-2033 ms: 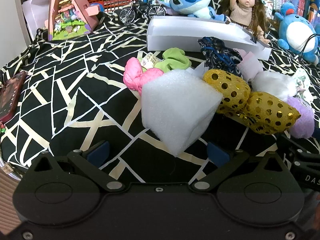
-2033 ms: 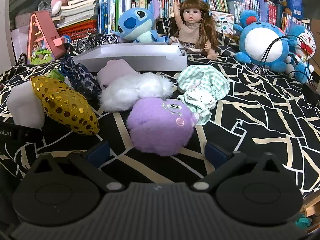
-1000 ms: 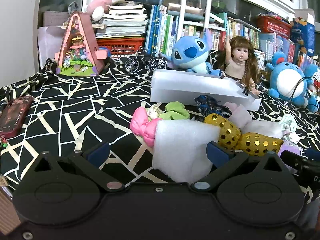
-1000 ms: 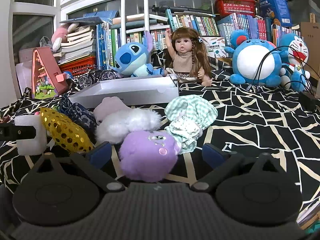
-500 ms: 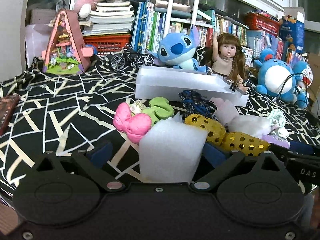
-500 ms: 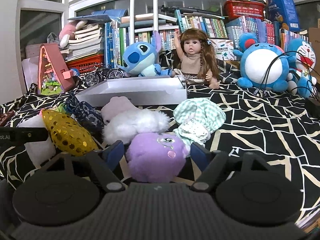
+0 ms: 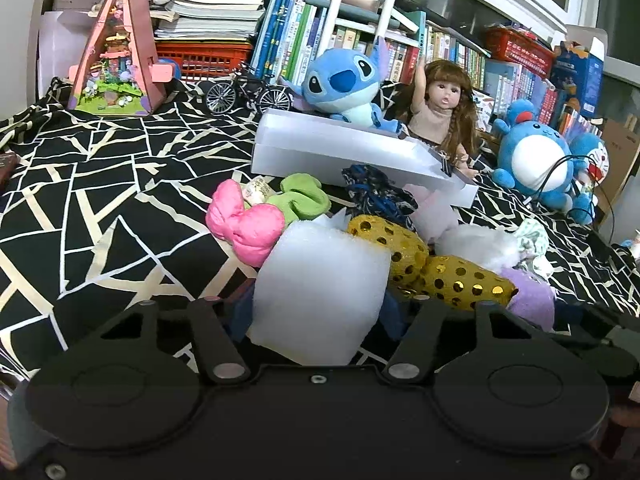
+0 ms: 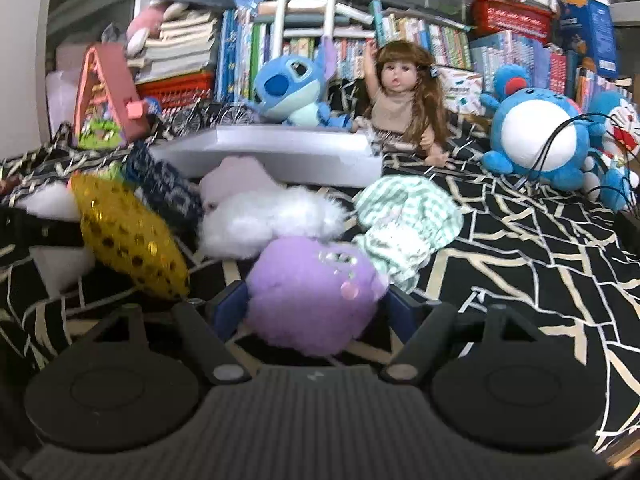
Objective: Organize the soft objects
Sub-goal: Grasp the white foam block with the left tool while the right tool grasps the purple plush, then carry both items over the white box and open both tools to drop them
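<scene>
My left gripper (image 7: 318, 314) is shut on a white foam block (image 7: 320, 288), its blue pads pressing both sides. My right gripper (image 8: 314, 310) is shut on a purple plush toy (image 8: 314, 292). Around them lies a pile of soft things: a gold sequin pouch (image 7: 440, 264), a pink bow (image 7: 244, 222), a green cloth (image 7: 300, 196), a dark blue patterned cloth (image 7: 372, 192), a white fluffy toy (image 8: 268, 216) and a green striped cloth (image 8: 408, 216). A white tray (image 7: 348, 148) lies behind the pile, its inside hidden.
A Stitch plush (image 7: 344, 80), a doll (image 7: 440, 108) and a blue round plush (image 7: 532, 160) stand behind the tray, before bookshelves. A pink toy house (image 7: 116, 56) and a model bicycle (image 7: 248, 92) stand at the back left. Black patterned cloth (image 7: 100, 184) covers the surface.
Both grippers dropped around their objects and closed: the left on the white foam block, the right on the purple plush. The foam now sits squeezed between the left pads.
</scene>
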`<state>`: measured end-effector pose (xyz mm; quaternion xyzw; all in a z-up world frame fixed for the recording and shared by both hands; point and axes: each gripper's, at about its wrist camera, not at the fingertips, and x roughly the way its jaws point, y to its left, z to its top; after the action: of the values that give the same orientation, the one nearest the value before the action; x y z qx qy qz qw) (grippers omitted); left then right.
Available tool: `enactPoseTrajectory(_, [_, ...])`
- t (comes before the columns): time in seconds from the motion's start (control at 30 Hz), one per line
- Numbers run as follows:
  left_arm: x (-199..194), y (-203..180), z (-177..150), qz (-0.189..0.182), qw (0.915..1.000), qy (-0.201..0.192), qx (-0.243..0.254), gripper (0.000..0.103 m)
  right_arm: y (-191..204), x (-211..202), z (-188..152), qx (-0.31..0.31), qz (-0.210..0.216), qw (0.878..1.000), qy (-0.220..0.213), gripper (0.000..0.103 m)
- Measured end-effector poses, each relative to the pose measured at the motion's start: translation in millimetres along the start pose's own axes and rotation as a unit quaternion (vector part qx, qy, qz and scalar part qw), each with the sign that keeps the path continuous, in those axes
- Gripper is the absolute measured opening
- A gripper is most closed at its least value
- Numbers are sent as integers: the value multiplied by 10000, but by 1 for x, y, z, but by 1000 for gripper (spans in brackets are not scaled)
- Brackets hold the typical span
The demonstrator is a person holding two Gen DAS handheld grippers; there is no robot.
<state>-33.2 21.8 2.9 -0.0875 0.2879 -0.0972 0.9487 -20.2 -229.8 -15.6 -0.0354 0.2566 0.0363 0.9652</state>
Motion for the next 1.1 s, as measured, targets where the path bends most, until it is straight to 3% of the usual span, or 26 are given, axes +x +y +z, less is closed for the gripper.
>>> enactPoseTrajectory(0.03, [-1, 0, 1, 20, 10000, -13, -11, 59, 0, 0, 0, -3, 44, 10000, 43, 64])
enactPoseTrajectory(0.1, [-5, 2, 3, 47, 10000, -56, -34, 59, 0, -2, 1, 95, 25, 9999, 58, 62])
enactPoseTrajectory(0.3, [-15, 13, 15, 278, 9993, -244, -95, 59, -8, -12, 6, 162, -7, 9998, 65, 61])
enactPoseTrajectory(0.67, [-12, 27, 10, 487, 9983, -18, -305, 59, -12, -26, 1, 20, -118, 9998, 147, 61])
enactPoseTrajectory(1.1, [-14, 17, 45, 551, 9978, -357, -122, 59, -22, -40, 38, 377, 97, 9988, -295, 61])
